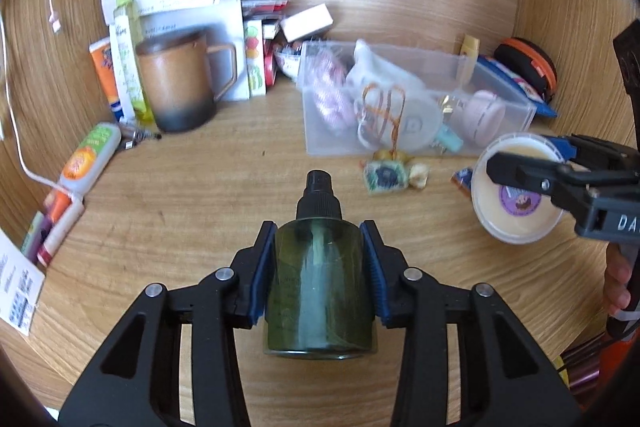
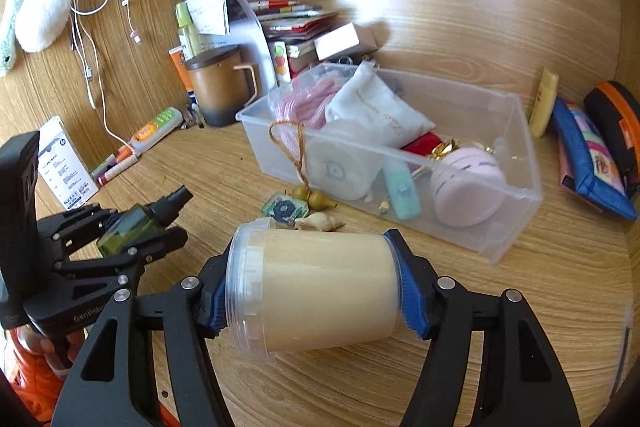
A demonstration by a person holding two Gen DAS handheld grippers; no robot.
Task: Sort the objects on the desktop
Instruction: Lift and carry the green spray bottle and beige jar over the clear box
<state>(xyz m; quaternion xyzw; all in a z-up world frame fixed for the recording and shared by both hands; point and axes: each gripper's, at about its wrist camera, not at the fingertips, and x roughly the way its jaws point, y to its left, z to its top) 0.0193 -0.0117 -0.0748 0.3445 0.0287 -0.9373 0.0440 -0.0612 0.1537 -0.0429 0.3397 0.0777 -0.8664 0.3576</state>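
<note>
Left wrist view: left tool [image 1: 319, 267] clamps one spray bottle [image 1: 319, 287] — right tool [image 2: 316, 283] clamps one cream jar [image 2: 316, 283].

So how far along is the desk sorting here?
Partly done: the clear plastic bin already holds pouches and a pink case. In hand: left hand-held gripper grips the green spray bottle, right hand-held gripper the cream-filled jar. Trinkets remain loose.

Legible: "DA", cut off at the frame edge, on the right gripper [image 1: 528, 173]; "GenRobo", partly hidden, on the left gripper [image 2: 132, 227]; "hp" logo on white box [image 2: 66, 163] at the desk's left edge; wall notes unreadable.
</note>
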